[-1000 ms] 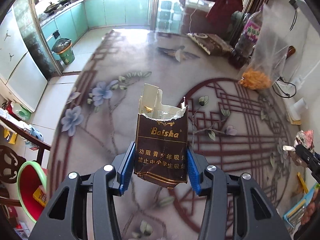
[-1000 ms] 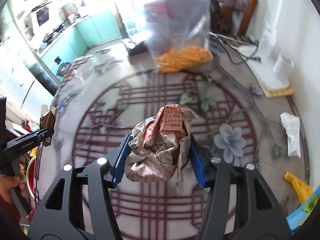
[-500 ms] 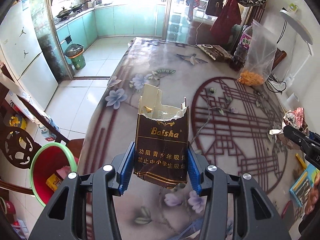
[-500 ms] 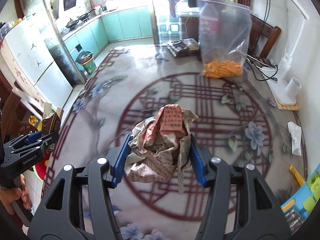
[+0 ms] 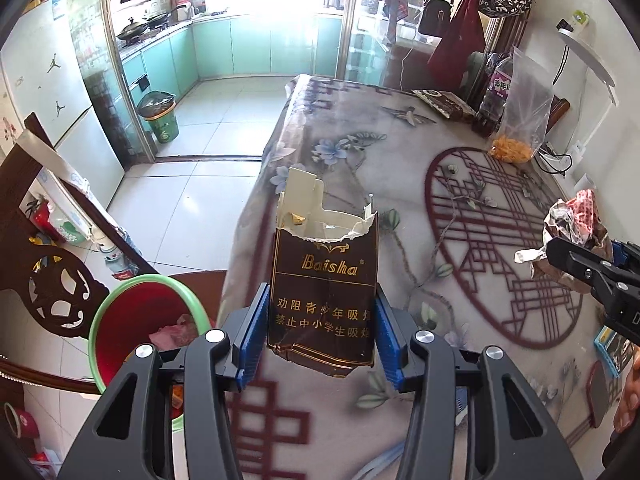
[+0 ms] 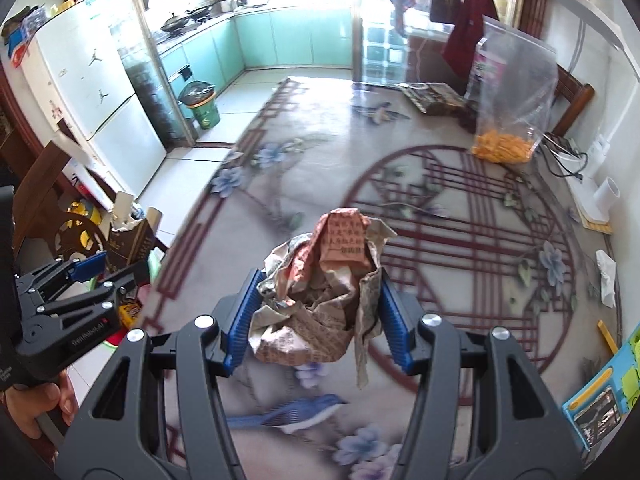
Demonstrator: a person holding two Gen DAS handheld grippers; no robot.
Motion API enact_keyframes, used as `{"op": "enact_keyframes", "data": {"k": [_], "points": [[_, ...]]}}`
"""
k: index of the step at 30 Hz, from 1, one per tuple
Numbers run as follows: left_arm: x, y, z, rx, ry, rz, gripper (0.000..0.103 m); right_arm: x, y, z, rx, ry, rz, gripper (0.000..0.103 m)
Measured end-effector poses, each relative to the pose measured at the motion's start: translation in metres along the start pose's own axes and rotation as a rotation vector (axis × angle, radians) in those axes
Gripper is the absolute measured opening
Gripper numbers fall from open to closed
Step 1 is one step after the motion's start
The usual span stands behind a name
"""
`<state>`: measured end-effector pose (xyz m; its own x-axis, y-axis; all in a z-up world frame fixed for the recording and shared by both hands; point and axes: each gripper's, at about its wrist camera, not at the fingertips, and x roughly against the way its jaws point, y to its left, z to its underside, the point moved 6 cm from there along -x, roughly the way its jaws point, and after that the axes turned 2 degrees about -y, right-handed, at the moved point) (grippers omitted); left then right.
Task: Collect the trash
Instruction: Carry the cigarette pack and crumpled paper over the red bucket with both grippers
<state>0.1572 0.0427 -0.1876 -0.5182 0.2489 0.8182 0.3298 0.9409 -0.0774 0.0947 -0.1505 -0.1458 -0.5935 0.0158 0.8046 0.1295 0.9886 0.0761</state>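
Left gripper [image 5: 320, 320] clamps torn brown cigarette pack with gold "Baisha" lettering [image 5: 323, 292] between blue pads, pack upright, held over near edge of floral-patterned tablecloth table [image 5: 340, 128]. Red bin with green rim [image 5: 120, 316] on floor just left of table edge, some rubbish inside. Right gripper [image 6: 316, 312] grips crumpled printed newspaper wad [image 6: 320, 292], held above table. Clear plastic bag with orange snacks [image 6: 508, 120] stands at far side.

My right gripper [image 6: 318, 314] clamps crumpled paper [image 6: 320, 292] above the table [image 6: 460, 248]. My left gripper [image 6: 116, 272], beyond the table's left edge, grips a cigarette pack [image 6: 132, 240].
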Motion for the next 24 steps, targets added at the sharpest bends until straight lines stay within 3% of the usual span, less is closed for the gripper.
{"op": "enact_keyframes", "data": {"k": [24], "points": [[0.006, 0.096, 0.025, 0.064, 0.021, -0.052, 0.046, -0.006, 0.103, 0.001, 0.092, 0.011, -0.038, 0.054]]}}
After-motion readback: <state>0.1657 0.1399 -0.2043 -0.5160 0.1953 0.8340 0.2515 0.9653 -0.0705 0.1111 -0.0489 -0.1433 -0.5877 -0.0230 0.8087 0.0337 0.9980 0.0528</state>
